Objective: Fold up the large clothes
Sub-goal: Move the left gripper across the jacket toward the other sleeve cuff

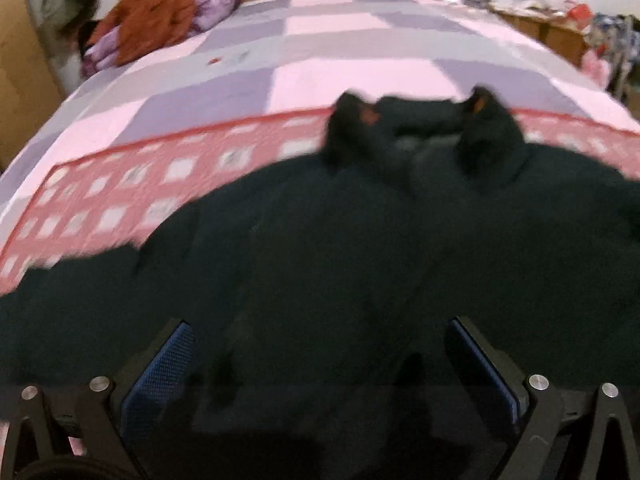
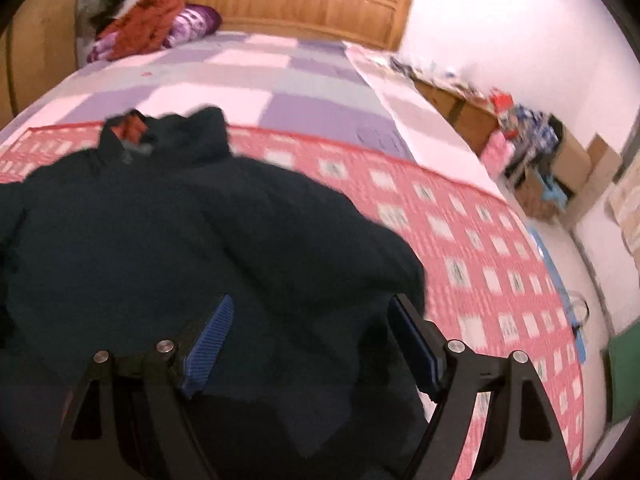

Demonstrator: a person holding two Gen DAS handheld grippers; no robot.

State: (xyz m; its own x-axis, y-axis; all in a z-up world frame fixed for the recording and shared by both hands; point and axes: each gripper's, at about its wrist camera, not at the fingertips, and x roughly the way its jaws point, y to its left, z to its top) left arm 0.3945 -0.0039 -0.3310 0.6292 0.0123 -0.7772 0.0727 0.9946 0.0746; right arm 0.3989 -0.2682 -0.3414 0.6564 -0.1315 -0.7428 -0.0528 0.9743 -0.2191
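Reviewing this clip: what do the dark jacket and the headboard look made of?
Dark jacket: seemingly padded synthetic, matte; it lies puffy in rounded bulges, though blur hides any weave. Headboard: wood, light brown with a smooth finish, showing vertical slats and a carved arch.

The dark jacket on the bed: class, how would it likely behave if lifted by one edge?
The dark jacket looks puffy and rounded, so it is probably soft, floppy and light for its bulk. Spread across the quilt, it would likely sag and drag rather than lift flat. Its collar stands up, suggesting springy padding.
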